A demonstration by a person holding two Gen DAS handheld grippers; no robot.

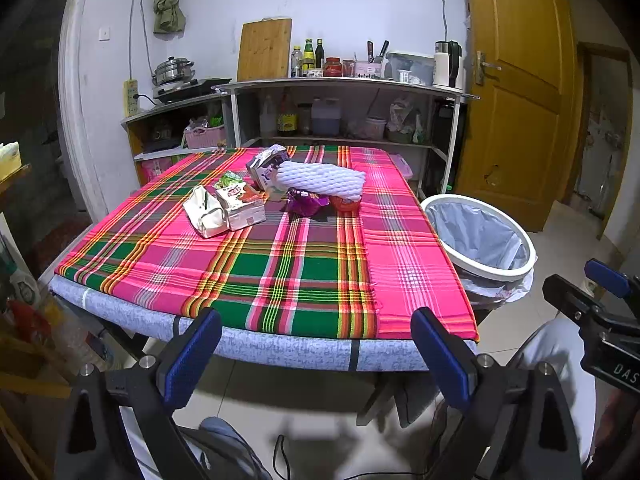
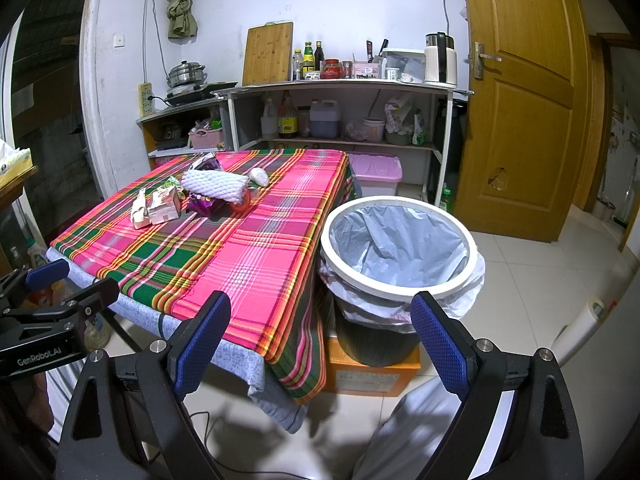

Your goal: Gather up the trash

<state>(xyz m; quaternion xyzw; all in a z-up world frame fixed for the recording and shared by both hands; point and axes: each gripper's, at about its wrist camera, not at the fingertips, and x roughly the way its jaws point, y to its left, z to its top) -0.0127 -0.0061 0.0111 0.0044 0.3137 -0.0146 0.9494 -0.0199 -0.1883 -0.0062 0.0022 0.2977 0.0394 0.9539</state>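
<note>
So the table (image 1: 280, 344) is covered with a bright pink, green and orange plaid cloth (image 1: 280, 264) over a grey speckled sheet, and all the trash sits bunched toward the far middle of it. Going left to right: a crumpled cream-coloured carton (image 1: 204, 211) touching a squashed white and red drink carton (image 1: 243, 205), then a purple and white box (image 1: 265, 171) standing tilted behind, a white foam mesh fruit sleeve (image 1: 322, 179) lying across the pile, a crinkly purple wrapper (image 1: 305, 203) under it and something red (image 1: 345, 202) beside that, can't tell what exactly. Off the table's right edge is the round white-rimmed bin lined with a pale blue-grey plastic bag (image 2: 400, 248), perched on an orange cardboard box (image 2: 372, 376); nothing in it as far as I can see. Behind everything there's a white shelf unit (image 1: 344, 88) with bottles, a steel pot (image 1: 174, 70), a wooden cutting board (image 1: 264, 50) and a kettle (image 1: 447, 64), then a yellow wooden door (image 1: 516, 92) on the right. The left gripper (image 1: 316, 356) and right gripper (image 2: 320, 340) both hang short of the table's near edge, blue-padded fingers spread wide, grasping nothing. The lower shelves are too cluttered to make out.
</note>
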